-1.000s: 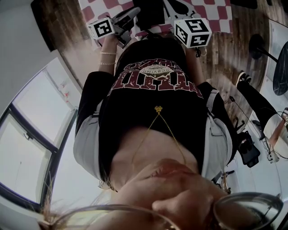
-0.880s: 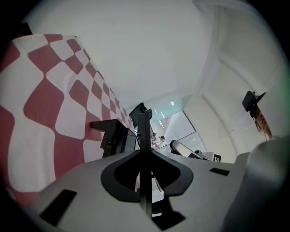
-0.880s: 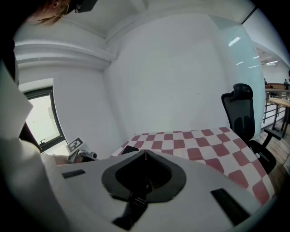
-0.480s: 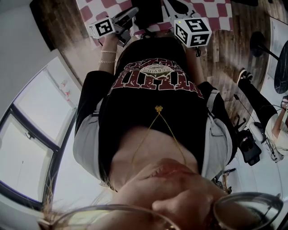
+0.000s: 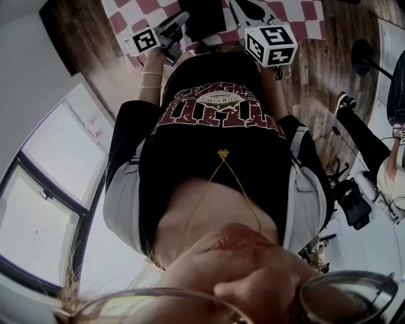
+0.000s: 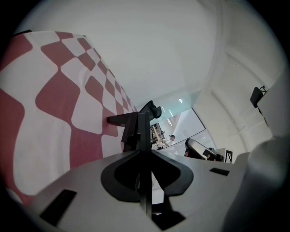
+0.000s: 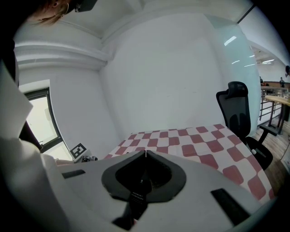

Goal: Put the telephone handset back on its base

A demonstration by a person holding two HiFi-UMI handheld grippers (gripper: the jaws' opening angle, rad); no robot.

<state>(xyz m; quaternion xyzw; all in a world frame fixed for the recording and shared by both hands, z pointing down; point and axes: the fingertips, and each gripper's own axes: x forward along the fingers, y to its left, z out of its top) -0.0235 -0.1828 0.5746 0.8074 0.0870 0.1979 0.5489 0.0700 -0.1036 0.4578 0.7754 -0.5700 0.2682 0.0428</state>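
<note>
checkered tablecloth (image 6: 59, 113) beside left hand-held gripper (image 6: 142, 124), jaws together

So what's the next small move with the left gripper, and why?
Probably open the left gripper and ease it toward the dark object on the checked table. Its jaws are together and empty, and no view clearly shows a handset yet.
</note>
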